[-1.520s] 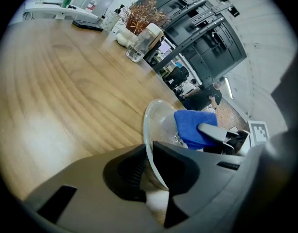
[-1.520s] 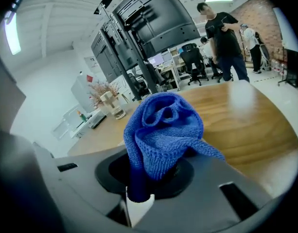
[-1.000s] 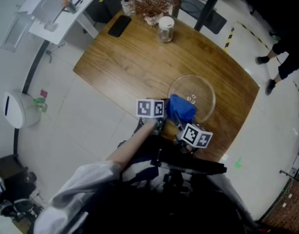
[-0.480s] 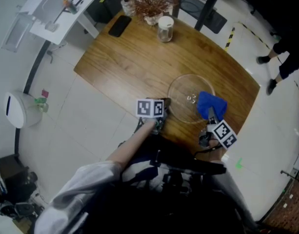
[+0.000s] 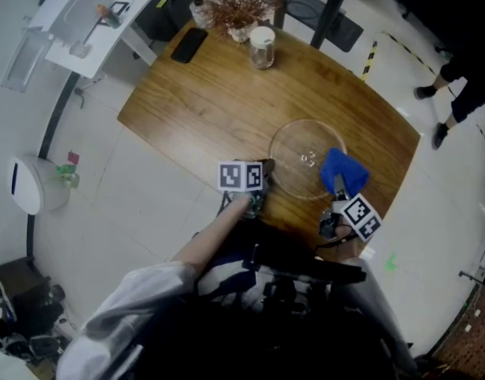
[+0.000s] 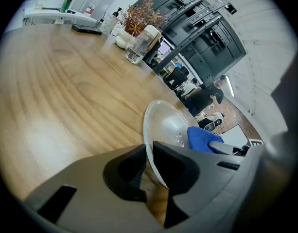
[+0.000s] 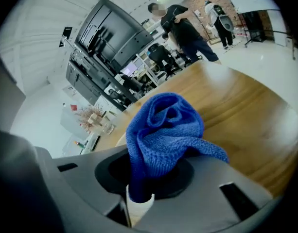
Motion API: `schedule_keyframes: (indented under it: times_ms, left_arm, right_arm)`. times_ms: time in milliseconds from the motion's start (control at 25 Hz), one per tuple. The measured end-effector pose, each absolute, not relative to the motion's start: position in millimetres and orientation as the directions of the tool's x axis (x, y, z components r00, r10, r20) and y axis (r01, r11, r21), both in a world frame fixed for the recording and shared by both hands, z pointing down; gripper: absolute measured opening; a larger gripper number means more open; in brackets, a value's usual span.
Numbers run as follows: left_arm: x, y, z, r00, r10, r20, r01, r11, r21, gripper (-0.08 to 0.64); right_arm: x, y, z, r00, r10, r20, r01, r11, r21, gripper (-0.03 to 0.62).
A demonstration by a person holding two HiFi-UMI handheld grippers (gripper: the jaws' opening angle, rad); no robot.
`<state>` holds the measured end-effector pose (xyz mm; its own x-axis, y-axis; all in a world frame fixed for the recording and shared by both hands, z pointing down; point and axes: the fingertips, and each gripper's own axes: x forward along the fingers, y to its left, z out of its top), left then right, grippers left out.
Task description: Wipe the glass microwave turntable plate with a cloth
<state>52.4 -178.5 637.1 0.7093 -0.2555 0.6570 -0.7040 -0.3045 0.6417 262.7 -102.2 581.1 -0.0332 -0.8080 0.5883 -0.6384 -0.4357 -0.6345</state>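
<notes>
A clear glass turntable plate lies on the wooden table near its front edge. My left gripper is shut on the plate's near-left rim; in the left gripper view the rim runs between the jaws. The right gripper is shut on a bunched blue cloth, held over the plate's right edge. That cloth fills the right gripper view, and it also shows past the plate as a blue cloth in the left gripper view.
At the table's far end stand a lidded glass jar, a dried plant and a black phone. A white side table sits at the far left. A person stands on the floor to the right.
The right gripper swept the blue cloth from the plate's near-left part across to its right edge, then stayed there. The left gripper kept its hold on the rim.
</notes>
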Motion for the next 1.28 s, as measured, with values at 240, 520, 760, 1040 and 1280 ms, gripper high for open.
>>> schedule_keyframes:
  times_ms: [240, 520, 760, 1040, 1280]
  left_arm:
    - [52.1, -178.6, 636.3, 0.708, -0.258, 0.657, -0.705, -0.308, 0.639, 0.035]
    - [52.0, -178.9, 636.2, 0.707, -0.257, 0.659, -0.706, -0.306, 0.638, 0.035]
    - [51.5, -178.7, 635.9, 0.707, -0.259, 0.658, -0.706, -0.308, 0.638, 0.035]
    - [51.5, -179.2, 636.2, 0.707, -0.261, 0.658, -0.707, -0.310, 0.636, 0.035]
    - [51.2, -177.8, 635.3, 0.705, -0.262, 0.658, -0.708, -0.309, 0.635, 0.035]
  right_arm:
    - [140.7, -102.4, 587.3, -0.350, -0.731, 0.586, -0.683, -0.229, -0.694, 0.084]
    - [94.3, -88.9, 592.5, -0.472, -0.657, 0.588, -0.686, -0.144, -0.713, 0.084]
    - [161.8, -92.0, 578.3, -0.319, -0.746, 0.584, -0.692, -0.238, -0.682, 0.084]
    - [263.8, -70.8, 563.6, -0.036, -0.813, 0.581, -0.633, -0.431, -0.643, 0.084]
    - [281.9, -52.5, 570.8, 0.013, -0.813, 0.582, -0.590, -0.476, -0.652, 0.084]
